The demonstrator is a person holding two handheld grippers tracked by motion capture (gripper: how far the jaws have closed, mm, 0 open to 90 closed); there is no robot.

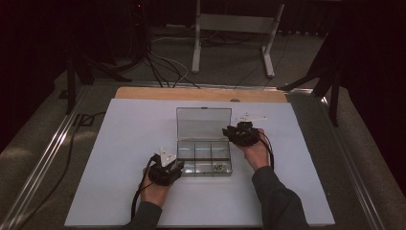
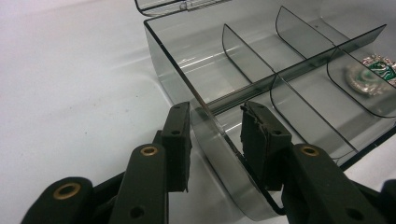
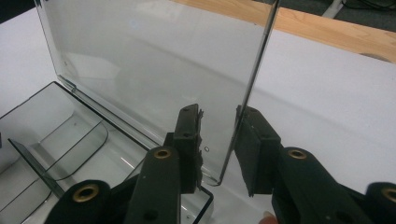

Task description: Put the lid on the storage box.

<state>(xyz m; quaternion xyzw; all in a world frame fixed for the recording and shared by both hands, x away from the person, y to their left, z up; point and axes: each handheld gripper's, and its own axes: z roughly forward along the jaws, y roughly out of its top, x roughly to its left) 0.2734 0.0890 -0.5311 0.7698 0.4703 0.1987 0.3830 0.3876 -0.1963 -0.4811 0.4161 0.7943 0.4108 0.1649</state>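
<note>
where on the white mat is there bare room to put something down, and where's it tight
Bare white mat lies left of the clear box, and more right of it past the right gripper. The near strip between the forearms is bare too. It is tight at the box: the left gripper straddles its front corner, and the upright lid blocks the middle.

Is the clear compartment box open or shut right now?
Open. The lid stands upright behind the box, exposing the compartments. The right claw straddles the lid's side edge.

High view dim, dark surroundings, lit counter (image 1: pixel 119 143) soft overall. Tool views brighter; glare streaks on clear box (image 2: pixel 243 70), near black parts blurred.
</note>
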